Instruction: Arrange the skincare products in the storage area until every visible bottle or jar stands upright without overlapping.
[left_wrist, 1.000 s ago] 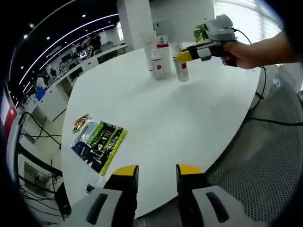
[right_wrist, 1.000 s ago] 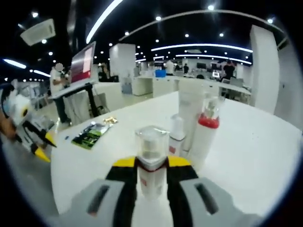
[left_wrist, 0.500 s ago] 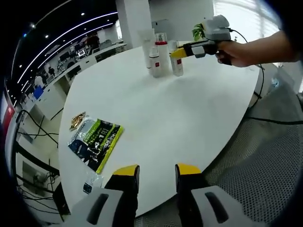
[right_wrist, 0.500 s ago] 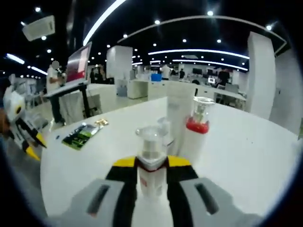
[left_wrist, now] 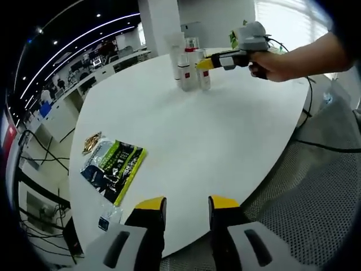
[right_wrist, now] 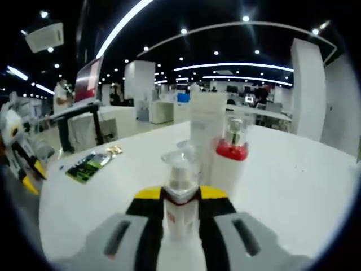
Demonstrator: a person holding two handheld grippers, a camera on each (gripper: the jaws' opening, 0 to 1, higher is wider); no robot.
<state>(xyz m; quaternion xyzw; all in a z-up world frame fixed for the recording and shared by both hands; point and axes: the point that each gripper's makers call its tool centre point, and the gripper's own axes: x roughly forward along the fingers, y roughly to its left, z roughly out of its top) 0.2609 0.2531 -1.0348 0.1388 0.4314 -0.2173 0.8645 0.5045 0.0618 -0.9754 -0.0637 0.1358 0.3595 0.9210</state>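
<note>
The right gripper (right_wrist: 180, 195) is clamped on an upright bottle (right_wrist: 180, 192), with the red-collared bottle (right_wrist: 230, 161) and tall tube (right_wrist: 206, 130) standing just ahead and to its right. The left gripper (left_wrist: 181, 204), jaws apart, hangs at the desk (left_wrist: 214, 130) edge, well away.

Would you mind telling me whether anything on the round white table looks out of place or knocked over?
No bottle is down. The odd items are a green-and-black flat packet and a small gold-coloured wrapper lying far from the upright skincare bottles; the right gripper holds a clear-capped bottle.

The right claw (right_wrist: 180, 197) hides the held bottle's (right_wrist: 180, 195) base at lower centre, and the pack's (left_wrist: 115, 169) print stays unreadable.
</note>
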